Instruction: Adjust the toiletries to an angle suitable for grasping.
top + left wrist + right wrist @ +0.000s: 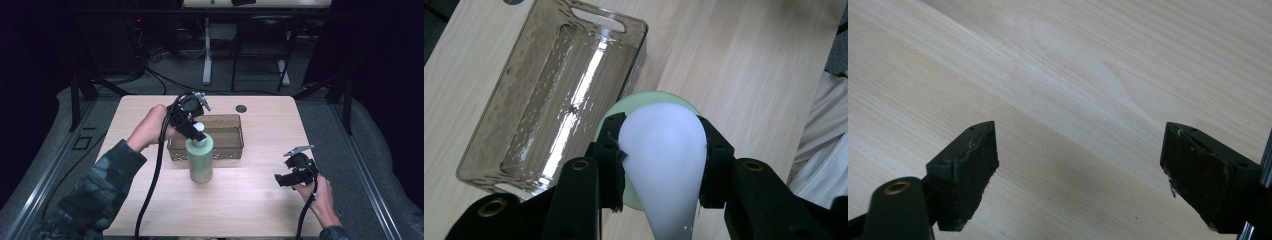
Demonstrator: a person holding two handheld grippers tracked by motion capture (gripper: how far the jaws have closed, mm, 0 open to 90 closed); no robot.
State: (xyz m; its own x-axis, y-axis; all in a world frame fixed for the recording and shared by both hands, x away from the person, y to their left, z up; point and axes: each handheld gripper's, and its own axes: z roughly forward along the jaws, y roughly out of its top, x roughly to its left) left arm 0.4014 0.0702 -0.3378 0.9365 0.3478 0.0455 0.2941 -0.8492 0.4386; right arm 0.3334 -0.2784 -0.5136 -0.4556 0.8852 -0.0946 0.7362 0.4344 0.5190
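My left gripper [663, 165] is clamped on the white pump cap [664, 165] of the pale green bottle [200, 161], one jaw on each side of the cap's rounded head. The bottle is upright near the middle of the table [250, 200], just in front of the near wall of the clear brown bin [227, 150]; from the high view I judge its base is on the wood or barely off it, but I cannot tell which.

My worry is the grip. I hold only the smooth, curved cap, high above a tall, heavy-looking body. If I lift from here, the cap could slide out between my jaws, or the pump head could turn on its neck and let the bottle swing. If I drag it sideways instead, it could tip over toward the front edge. The bin's near wall is right behind the bottle too, so a low lift could knock the bottle's bottom against the rim and shove the bin toward the far edge.

The bin lies in the far half of the table, long side facing me, and I see nothing inside it, just glare on its floor.

My right gripper [1078, 170] rests near the front right corner, jaws spread wide over bare wood, holding nothing.
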